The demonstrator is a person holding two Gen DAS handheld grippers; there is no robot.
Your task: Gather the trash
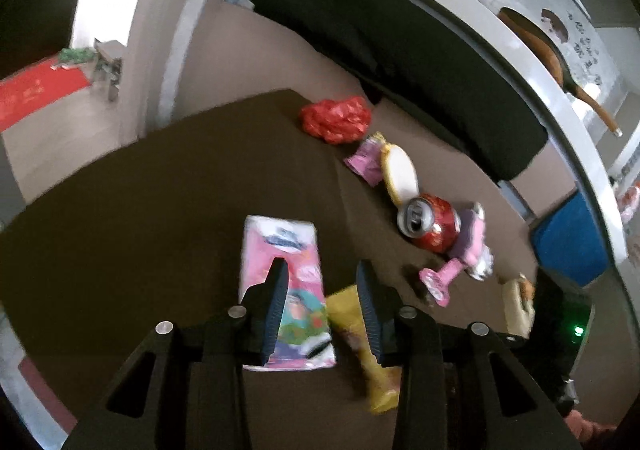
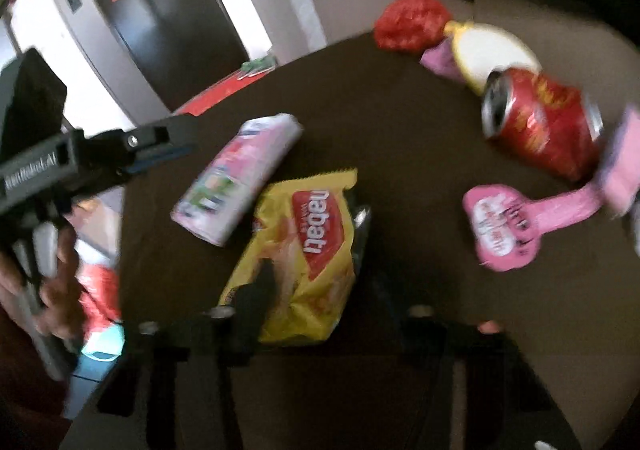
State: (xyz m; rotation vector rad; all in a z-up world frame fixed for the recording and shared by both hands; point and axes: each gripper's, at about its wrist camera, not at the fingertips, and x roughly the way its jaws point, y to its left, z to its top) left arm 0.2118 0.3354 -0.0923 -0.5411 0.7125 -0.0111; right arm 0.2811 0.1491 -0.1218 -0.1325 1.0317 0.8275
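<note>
On the dark brown table (image 1: 152,210) lie a pink tissue pack (image 1: 276,238) (image 2: 236,178), a yellow snack wrapper (image 1: 344,314) (image 2: 316,246), a red can (image 1: 434,224) (image 2: 548,130) on its side and a crumpled red bag (image 1: 336,120) (image 2: 412,20). My left gripper (image 1: 321,266) (image 2: 176,146) hangs open over the gap between pack and wrapper and holds nothing. My right gripper (image 2: 320,266) is low over the yellow wrapper, which lies between its wide-set fingers. Its left finger crosses the wrapper, and its right finger is nearly lost in dark blur.
A pink toy tag (image 1: 436,282) (image 2: 504,230), a purple packet (image 1: 366,160) and a white oval with a yellow rim (image 1: 400,174) (image 2: 492,50) lie near the can. A black cushion (image 1: 400,70) and a blue stool (image 1: 572,242) sit beyond the table. A hand (image 2: 56,282) holds the left gripper.
</note>
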